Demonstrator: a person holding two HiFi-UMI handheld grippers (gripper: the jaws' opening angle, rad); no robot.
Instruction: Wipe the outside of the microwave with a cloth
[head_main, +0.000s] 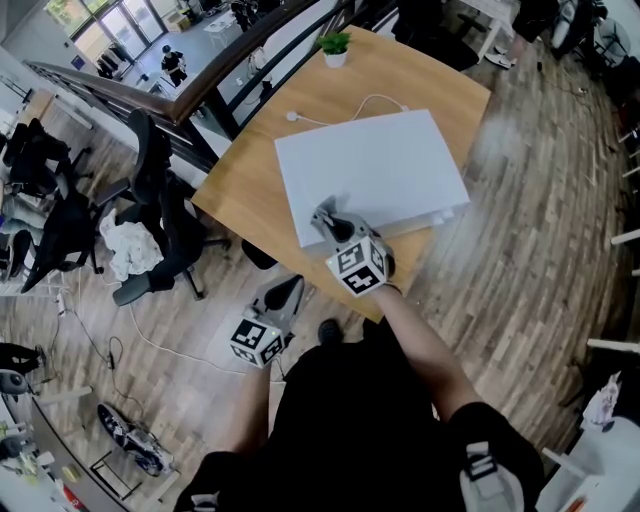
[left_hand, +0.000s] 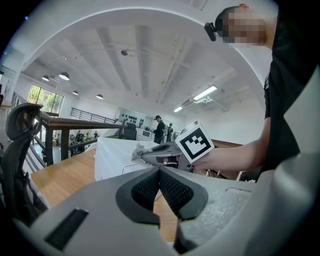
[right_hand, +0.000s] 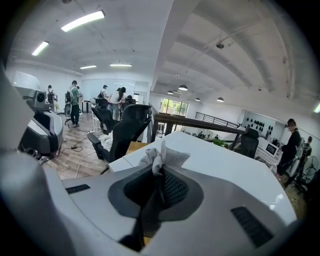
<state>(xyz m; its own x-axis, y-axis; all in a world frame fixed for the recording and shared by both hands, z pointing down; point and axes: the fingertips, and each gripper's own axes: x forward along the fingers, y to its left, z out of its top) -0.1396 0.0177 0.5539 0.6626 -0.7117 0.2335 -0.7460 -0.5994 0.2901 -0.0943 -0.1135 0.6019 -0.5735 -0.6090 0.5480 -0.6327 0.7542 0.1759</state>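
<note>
A white microwave (head_main: 372, 172) sits on the wooden table (head_main: 245, 185), seen from above. My right gripper (head_main: 329, 221) rests at the microwave's near left corner, shut on a small grey cloth (right_hand: 161, 156) that pokes out past the jaw tips onto the white top (right_hand: 225, 167). The left gripper (head_main: 288, 292) hangs lower, off the table's near edge, away from the microwave. In the left gripper view, its jaws (left_hand: 160, 174) are pressed together with nothing between them. That view also shows the right gripper (left_hand: 162, 152) with the cloth (left_hand: 139, 149) against the microwave (left_hand: 114, 156).
A small potted plant (head_main: 335, 47) stands at the table's far corner. A white cable (head_main: 345, 110) runs behind the microwave. Black office chairs (head_main: 160, 235) and a railing (head_main: 200, 95) stand to the left. Wooden floor lies to the right.
</note>
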